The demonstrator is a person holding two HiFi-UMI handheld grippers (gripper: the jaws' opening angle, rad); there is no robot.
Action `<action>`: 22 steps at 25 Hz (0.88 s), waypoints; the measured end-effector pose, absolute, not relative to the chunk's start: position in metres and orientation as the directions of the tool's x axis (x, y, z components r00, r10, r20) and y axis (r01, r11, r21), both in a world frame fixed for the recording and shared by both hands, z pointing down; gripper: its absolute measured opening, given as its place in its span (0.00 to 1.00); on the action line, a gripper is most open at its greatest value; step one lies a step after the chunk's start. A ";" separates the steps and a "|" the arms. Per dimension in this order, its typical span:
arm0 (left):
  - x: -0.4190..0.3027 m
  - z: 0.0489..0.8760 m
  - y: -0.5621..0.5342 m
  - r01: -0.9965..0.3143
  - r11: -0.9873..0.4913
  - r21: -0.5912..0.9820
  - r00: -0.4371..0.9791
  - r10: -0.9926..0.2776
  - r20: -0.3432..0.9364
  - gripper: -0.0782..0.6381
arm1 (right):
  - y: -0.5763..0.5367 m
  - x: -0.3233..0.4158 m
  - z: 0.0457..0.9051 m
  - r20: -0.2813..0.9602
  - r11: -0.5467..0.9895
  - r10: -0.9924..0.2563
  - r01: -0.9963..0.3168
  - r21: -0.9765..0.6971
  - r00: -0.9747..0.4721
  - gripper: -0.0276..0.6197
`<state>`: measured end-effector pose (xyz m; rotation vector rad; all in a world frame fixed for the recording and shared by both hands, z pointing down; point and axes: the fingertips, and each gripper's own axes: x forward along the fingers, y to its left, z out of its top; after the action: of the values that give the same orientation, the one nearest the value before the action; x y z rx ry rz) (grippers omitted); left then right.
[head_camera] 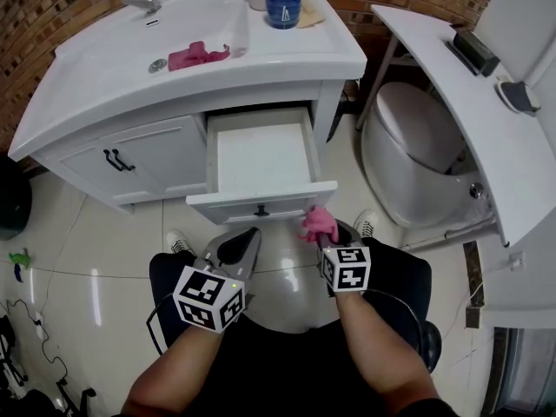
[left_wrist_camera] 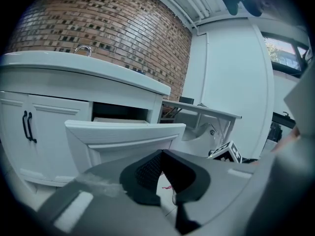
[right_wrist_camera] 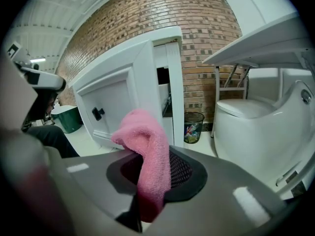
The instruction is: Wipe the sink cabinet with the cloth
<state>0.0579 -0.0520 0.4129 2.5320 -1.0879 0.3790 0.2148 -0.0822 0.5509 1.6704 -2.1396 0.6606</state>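
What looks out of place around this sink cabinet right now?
The drawer stands pulled wide open and looks empty. A crumpled pink cloth lies in the basin beside the drain, while the right gripper clamps a second pink cloth at the drawer front.

The left gripper (head_camera: 248,245) at 7 o'clock and the right gripper (head_camera: 323,238) at 5 o'clock are grey, with black ribbed pads (left_wrist_camera: 146,173). Each carries a white cube (head_camera: 208,298) printed with black square markers. No sleeves cover the forearms. The trousers (head_camera: 287,359) are black and the shoes (head_camera: 178,241) white.
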 end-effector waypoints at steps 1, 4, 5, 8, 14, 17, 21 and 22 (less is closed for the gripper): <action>0.060 0.411 -0.052 -0.734 -0.643 0.218 0.672 -0.640 0.373 0.12 | -0.081 0.220 0.552 0.537 0.187 -0.809 -0.971 -0.146 -0.237 0.17; 0.064 0.406 -0.051 -0.726 -0.652 0.219 0.681 -0.637 0.361 0.12 | -0.077 0.233 0.553 0.542 0.160 -0.813 -0.977 -0.145 -0.213 0.17; 0.064 0.405 -0.051 -0.725 -0.653 0.219 0.682 -0.637 0.359 0.12 | -0.076 0.235 0.553 0.542 0.156 -0.814 -0.977 -0.144 -0.209 0.17; 0.063 0.404 -0.051 -0.726 -0.651 0.221 0.682 -0.640 0.354 0.12 | -0.074 0.234 0.551 0.538 0.163 -0.816 -0.977 -0.137 -0.212 0.17; 0.061 0.402 -0.050 -0.727 -0.648 0.224 0.681 -0.644 0.349 0.12 | -0.075 0.227 0.544 0.528 0.185 -0.819 -0.974 -0.130 -0.226 0.17; 0.058 0.400 -0.050 -0.730 -0.645 0.223 0.678 -0.648 0.346 0.12 | -0.074 0.219 0.537 0.520 0.203 -0.819 -0.970 -0.132 -0.242 0.17; 0.051 0.398 -0.050 -0.737 -0.642 0.212 0.670 -0.653 0.352 0.12 | -0.073 0.203 0.521 0.497 0.238 -0.818 -0.957 -0.163 -0.288 0.17; 0.049 0.397 -0.049 -0.738 -0.642 0.208 0.668 -0.654 0.355 0.12 | -0.073 0.198 0.517 0.494 0.250 -0.813 -0.951 -0.181 -0.308 0.17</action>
<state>0.0492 -0.0488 0.3969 2.5504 -1.1016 0.3539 0.1977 -0.0729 0.5171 1.6318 -2.2277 0.6534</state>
